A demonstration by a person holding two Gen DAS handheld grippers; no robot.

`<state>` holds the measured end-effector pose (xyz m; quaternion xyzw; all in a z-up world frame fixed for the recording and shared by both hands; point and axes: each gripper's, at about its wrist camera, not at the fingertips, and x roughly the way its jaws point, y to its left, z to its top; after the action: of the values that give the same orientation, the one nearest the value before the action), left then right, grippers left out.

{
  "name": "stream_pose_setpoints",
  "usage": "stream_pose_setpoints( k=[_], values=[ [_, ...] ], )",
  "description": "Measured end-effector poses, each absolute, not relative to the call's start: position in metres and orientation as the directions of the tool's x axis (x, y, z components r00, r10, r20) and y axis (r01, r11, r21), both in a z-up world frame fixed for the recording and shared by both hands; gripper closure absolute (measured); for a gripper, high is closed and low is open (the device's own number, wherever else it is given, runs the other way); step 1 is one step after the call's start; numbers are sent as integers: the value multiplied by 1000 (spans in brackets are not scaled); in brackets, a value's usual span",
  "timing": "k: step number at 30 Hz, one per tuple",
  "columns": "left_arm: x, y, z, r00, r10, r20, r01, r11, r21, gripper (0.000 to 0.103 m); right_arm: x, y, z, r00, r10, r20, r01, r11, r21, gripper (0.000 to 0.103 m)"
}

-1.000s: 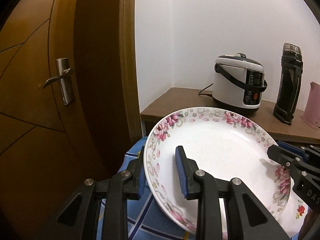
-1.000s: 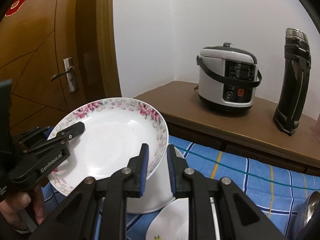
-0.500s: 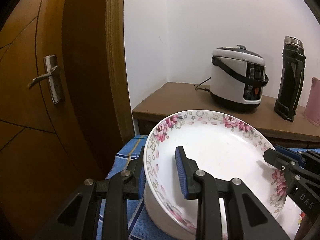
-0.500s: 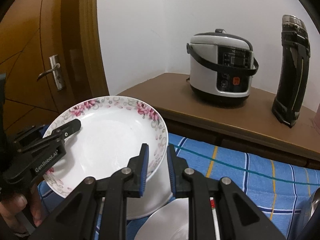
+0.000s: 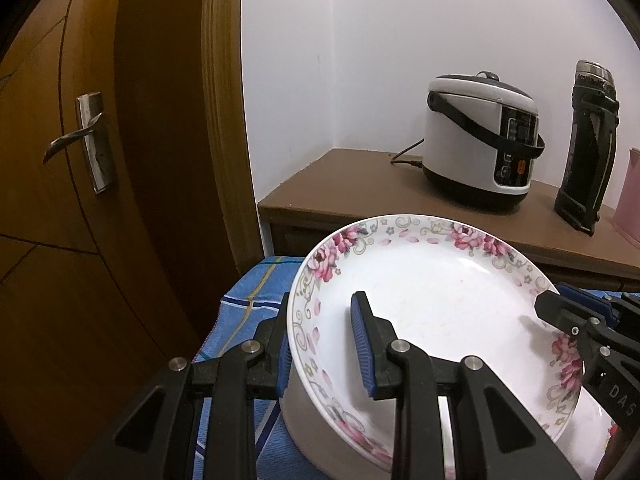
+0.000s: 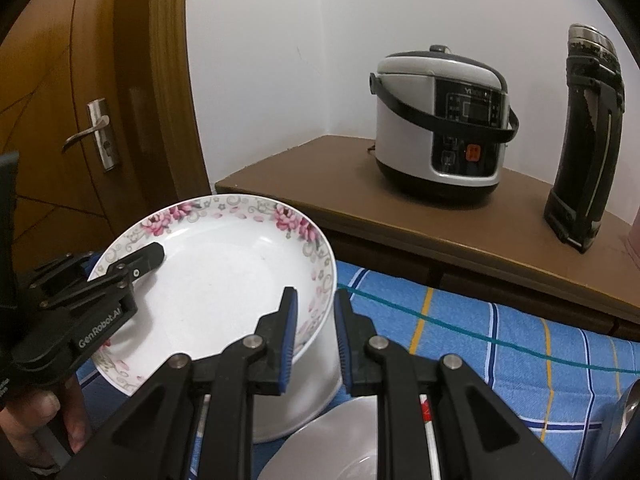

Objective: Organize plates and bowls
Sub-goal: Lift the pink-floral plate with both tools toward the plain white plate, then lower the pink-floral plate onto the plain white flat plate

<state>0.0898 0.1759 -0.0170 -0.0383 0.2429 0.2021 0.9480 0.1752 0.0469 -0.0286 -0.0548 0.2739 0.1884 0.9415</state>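
Note:
A white plate with a pink flower rim (image 5: 436,300) (image 6: 224,272) is held between both grippers. My left gripper (image 5: 324,344) is shut on its left rim; it also shows in the right wrist view (image 6: 132,260). My right gripper (image 6: 314,332) is shut on the plate's right rim and shows in the left wrist view (image 5: 560,308). The plate sits tilted on or just above a plain white bowl (image 6: 304,392) (image 5: 296,412). A smaller white dish (image 6: 340,440) lies in front of the bowl.
A blue checked cloth (image 6: 500,340) covers the table. Behind it a brown shelf (image 6: 400,216) carries a rice cooker (image 6: 440,124), a black thermos (image 6: 588,140) and a pink jug (image 5: 628,196). A wooden door (image 5: 80,160) stands to the left.
Both grippers have lowered the plate toward the white bowl; the bowl under it has come into view in the left wrist view. Both stay shut on the rim.

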Motion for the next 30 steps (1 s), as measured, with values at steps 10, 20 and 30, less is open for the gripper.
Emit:
stream_pose_setpoints(
  k=[10,20,30],
  values=[
    [98,182,-27,787,343,-513,-391,920,17,73,183,51,-35,764,300,-572,-379,925,-20,84],
    [104,189,-34,777,323,-541,-393,919,-15,73,186,57,-38,752,284,-595,-389,920,-53,84],
    [104,190,-38,755,310,-578,-396,918,-24,73,190,58,-38,749,275,-603,-387,920,-61,84]
  ],
)
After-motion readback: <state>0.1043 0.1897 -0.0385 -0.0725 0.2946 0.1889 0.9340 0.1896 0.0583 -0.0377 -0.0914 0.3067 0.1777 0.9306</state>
